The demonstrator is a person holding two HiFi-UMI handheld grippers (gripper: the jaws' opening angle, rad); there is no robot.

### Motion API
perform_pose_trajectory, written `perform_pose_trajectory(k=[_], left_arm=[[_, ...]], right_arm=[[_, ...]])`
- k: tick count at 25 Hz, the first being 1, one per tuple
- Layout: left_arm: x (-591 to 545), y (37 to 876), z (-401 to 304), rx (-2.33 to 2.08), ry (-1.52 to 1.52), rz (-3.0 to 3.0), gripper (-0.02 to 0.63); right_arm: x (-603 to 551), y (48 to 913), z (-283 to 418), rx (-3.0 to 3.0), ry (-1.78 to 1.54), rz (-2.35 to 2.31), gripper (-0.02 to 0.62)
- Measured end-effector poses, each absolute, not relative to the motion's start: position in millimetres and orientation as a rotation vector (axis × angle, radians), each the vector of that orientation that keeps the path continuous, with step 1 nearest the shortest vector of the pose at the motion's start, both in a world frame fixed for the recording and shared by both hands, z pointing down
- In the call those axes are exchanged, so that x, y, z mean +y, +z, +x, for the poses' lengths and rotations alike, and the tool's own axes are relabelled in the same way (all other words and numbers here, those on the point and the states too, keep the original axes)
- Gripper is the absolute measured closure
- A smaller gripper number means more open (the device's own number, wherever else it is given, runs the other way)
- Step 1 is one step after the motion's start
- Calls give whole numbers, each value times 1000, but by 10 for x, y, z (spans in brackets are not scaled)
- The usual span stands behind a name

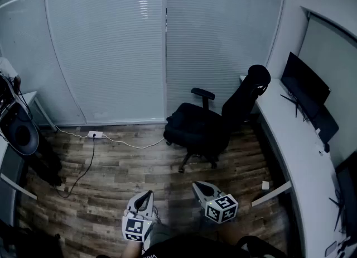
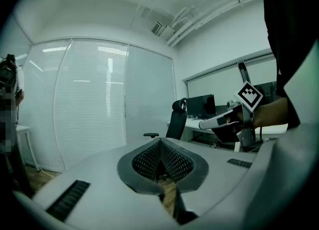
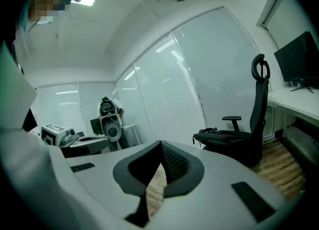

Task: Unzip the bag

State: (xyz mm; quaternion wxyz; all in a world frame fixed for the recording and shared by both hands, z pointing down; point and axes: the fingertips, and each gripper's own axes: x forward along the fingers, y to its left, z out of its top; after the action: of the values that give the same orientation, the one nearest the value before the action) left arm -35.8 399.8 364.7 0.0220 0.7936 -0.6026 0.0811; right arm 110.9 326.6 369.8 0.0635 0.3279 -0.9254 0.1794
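A black bag lies on the seat of a black office chair in the middle of the room; in the right gripper view the bag shows as a dark heap on that seat. Both grippers are held low, near the person, well short of the chair. My left gripper is shut with nothing in it, its mesh pads meeting at the tip. My right gripper is also shut and empty, pads together. The left gripper view shows the chair but not the bag.
A curved white desk with dark monitors runs along the right. A power strip and its cable lie on the wood floor. Equipment on a stand fills the left edge. Frosted glass panels close the back.
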Motion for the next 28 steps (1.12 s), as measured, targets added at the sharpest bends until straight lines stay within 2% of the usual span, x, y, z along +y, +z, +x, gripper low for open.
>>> perform_pose_trajectory(k=[3,7,8,10,11,12,14,28], left_arm=[[3836,3611,-461,-1841,200,2486,586],[3519,3608,-636,-1777,141,2520,568],[3420,3626,-686,-1753,140,2527,528],[3213,3678,-781,-1688,155,2539,402],[3107,3704,-826,-1656,164,2548,393],[3000,3733,-877,-1633,172,2562,392],[2782,3795,-998,-1600,185,2587,385],[1475,4246,-1903,-1352,258,2633,339]], right_arm=[[3106,3656,993,-2839,582,1026,552],[2845,3707,724,-2900,832,973,546],[2763,3736,658,-2897,866,975,545],[2584,3803,535,-2881,899,1002,543],[2487,3839,477,-2870,912,1021,537],[2388,3874,420,-2859,924,1041,518],[2185,3940,299,-2837,932,1079,434],[966,4392,-406,-2657,956,1375,394]])
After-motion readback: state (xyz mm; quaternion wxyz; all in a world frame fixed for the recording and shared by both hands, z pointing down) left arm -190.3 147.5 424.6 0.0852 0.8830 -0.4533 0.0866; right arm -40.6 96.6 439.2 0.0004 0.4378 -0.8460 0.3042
